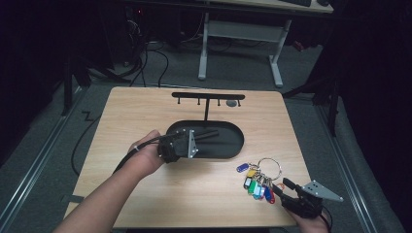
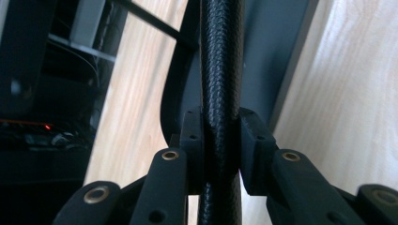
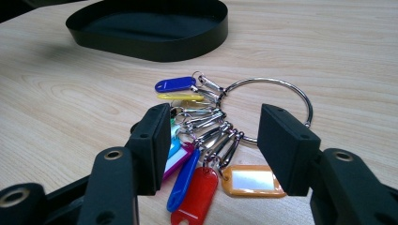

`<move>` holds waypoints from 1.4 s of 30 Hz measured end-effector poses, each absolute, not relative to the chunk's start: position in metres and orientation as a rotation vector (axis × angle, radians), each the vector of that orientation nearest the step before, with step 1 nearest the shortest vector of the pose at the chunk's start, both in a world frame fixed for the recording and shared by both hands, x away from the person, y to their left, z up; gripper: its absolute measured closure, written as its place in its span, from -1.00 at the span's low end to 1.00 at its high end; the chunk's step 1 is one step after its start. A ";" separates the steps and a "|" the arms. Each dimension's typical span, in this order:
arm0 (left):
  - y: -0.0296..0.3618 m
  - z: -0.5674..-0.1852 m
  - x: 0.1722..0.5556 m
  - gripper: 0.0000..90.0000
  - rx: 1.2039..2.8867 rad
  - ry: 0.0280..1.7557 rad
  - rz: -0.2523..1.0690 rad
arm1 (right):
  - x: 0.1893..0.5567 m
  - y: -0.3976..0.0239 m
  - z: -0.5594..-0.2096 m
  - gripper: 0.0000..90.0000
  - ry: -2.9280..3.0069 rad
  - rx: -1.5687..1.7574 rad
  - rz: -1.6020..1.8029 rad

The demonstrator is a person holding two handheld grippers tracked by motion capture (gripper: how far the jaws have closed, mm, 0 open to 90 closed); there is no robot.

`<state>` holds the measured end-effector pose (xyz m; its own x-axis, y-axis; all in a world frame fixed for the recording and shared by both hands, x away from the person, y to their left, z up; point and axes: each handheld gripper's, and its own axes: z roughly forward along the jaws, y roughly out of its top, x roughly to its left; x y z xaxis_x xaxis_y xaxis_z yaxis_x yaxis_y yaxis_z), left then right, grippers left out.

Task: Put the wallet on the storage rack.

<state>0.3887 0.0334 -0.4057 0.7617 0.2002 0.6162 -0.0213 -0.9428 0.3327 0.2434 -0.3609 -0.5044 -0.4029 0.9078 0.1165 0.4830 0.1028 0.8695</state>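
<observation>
The wooden counter (image 1: 145,111) carries an oval black tray (image 1: 233,141). Over it, the left gripper (image 1: 206,134) has its fingers clamped on its own braided cable (image 2: 220,70). The right gripper (image 3: 213,140) has its fingers apart, straddling the key ring (image 3: 281,86) and its coloured tags (image 3: 192,178), seemingly ready to lift them.

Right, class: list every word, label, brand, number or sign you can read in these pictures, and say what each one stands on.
There is no text to quote.
The key tags on the metal ring: the paper windows look blank, as on the orange tag.
The black tray and the wooden table: no markings visible.
</observation>
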 end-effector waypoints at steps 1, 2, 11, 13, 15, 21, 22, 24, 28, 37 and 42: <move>0.027 -0.408 0.392 0.66 2.630 0.115 1.007 | 0.244 -0.361 -0.505 0.00 1.935 1.351 1.242; 0.024 -0.408 0.395 0.66 2.627 0.113 1.006 | 0.243 -0.361 -0.505 0.00 1.935 1.355 1.244; -0.001 -0.419 0.415 0.65 2.623 0.030 0.996 | 0.244 -0.361 -0.504 0.01 1.937 1.349 1.247; -0.003 -0.421 0.418 0.65 2.629 0.023 1.001 | 0.244 -0.361 -0.504 0.01 1.936 1.343 1.250; -0.010 -0.427 0.426 0.65 2.638 0.013 1.011 | 0.244 -0.362 -0.504 0.01 1.933 1.353 1.254; -0.019 -0.439 0.442 0.66 2.650 0.007 1.028 | 0.244 -0.362 -0.505 0.01 1.933 1.359 1.264; -0.019 -0.439 0.442 0.66 2.650 0.007 1.028 | 0.244 -0.362 -0.505 0.01 1.933 1.359 1.264; -0.023 -0.445 0.447 0.66 2.667 -0.012 1.040 | 0.245 -0.363 -0.507 0.01 1.939 1.362 1.271; -0.026 -0.449 0.451 0.66 2.672 -0.035 1.056 | 0.244 -0.364 -0.506 0.01 1.931 1.365 1.279; -0.030 -0.462 0.459 0.65 2.681 -0.066 1.113 | 0.245 -0.364 -0.508 0.01 1.937 1.373 1.285; -0.029 -0.466 0.459 0.65 2.679 -0.066 1.115 | 0.245 -0.364 -0.508 0.01 1.937 1.375 1.285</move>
<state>0.4593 -0.0288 -0.4656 0.7082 0.0495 0.7043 -0.1322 -0.9706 0.2012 0.2448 -0.3640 -0.5079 -0.4105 0.8986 0.1551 0.4922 0.0751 0.8673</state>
